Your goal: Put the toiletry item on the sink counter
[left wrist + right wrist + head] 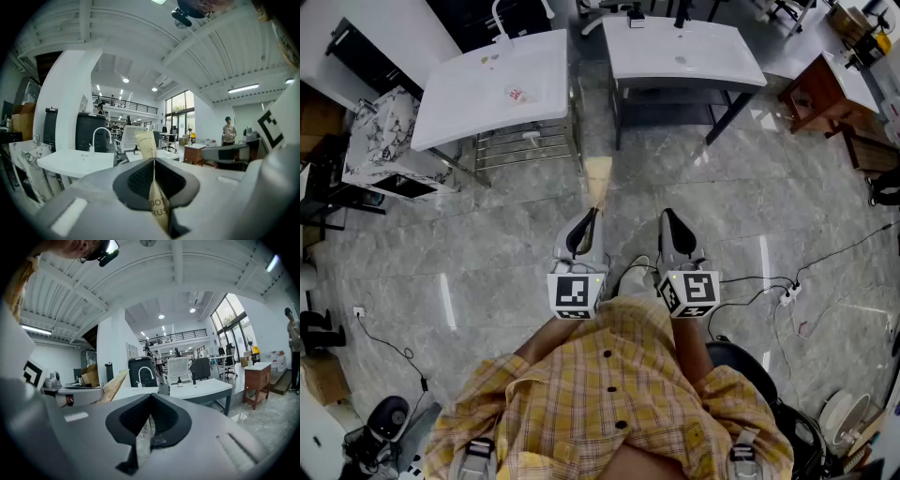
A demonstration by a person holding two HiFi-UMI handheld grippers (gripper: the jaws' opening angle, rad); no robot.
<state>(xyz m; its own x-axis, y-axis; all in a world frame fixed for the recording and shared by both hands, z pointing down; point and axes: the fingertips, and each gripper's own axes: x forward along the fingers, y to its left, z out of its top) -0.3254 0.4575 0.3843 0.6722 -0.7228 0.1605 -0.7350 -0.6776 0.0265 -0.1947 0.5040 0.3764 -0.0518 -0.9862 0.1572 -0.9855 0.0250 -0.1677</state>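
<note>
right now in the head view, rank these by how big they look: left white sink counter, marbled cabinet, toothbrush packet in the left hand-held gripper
1. left white sink counter
2. marbled cabinet
3. toothbrush packet, smallest although it is nearest the camera, so the order is safe

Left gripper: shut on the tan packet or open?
Shut on it: in its own view, the left gripper pinches the tan packet, whose top sticks out ahead.

Open floor (pixel 675 187) runs ahead to two white sink surfaces. The left surface (pixel 478 89) is mostly bare (one small item (pixel 516 95) near its middle); its faucet (pixel 499 19) stands at the far edge, a metal rack (pixel 520 145) beneath.
</note>
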